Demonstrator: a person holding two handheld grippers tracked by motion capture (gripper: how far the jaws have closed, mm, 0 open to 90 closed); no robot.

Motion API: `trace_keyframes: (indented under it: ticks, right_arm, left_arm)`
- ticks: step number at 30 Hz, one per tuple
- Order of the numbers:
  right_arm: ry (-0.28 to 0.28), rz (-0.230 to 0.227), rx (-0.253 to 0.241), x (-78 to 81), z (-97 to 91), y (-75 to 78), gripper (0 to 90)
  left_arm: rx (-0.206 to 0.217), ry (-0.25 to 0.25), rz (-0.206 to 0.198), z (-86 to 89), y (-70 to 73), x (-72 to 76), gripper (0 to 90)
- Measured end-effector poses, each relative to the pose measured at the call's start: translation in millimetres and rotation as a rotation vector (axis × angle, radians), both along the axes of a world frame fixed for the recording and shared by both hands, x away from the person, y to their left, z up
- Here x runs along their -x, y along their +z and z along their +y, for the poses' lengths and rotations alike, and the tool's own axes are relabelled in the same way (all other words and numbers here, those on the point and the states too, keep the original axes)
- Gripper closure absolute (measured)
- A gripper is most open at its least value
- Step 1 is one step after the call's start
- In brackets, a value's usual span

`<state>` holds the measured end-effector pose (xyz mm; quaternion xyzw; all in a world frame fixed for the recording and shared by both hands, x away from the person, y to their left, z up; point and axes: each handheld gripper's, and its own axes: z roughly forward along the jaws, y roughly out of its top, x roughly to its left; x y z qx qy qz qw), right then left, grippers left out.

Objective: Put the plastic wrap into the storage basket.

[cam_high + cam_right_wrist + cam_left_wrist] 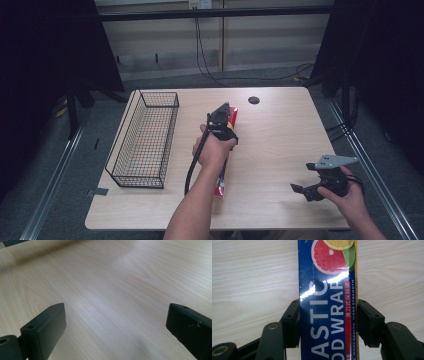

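Toward the left of the table [280, 150] stood a black wire basket [145, 137], open at the top. Just right of it, mid-table, the left gripper [328, 315] had its jaws pressed against both long sides of a blue plastic-wrap box [327, 302], which lay lengthwise under the person's left hand [212, 147]. Well apart, near the right front corner, the right gripper [115, 327] hung over bare wood, jaws wide and holding nothing.
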<state>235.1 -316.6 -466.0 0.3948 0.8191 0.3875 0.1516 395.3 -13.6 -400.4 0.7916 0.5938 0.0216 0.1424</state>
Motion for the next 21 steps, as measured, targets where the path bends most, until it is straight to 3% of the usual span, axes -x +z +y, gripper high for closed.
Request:
trace_keyframes:
  ticks: [21]
  right_arm:
    - [-0.001,0.007,0.000,0.3,0.9,0.7,2.5]
  left_arm:
    - [-0.008,0.036,0.004,26.0,19.2,-5.1,44.3]
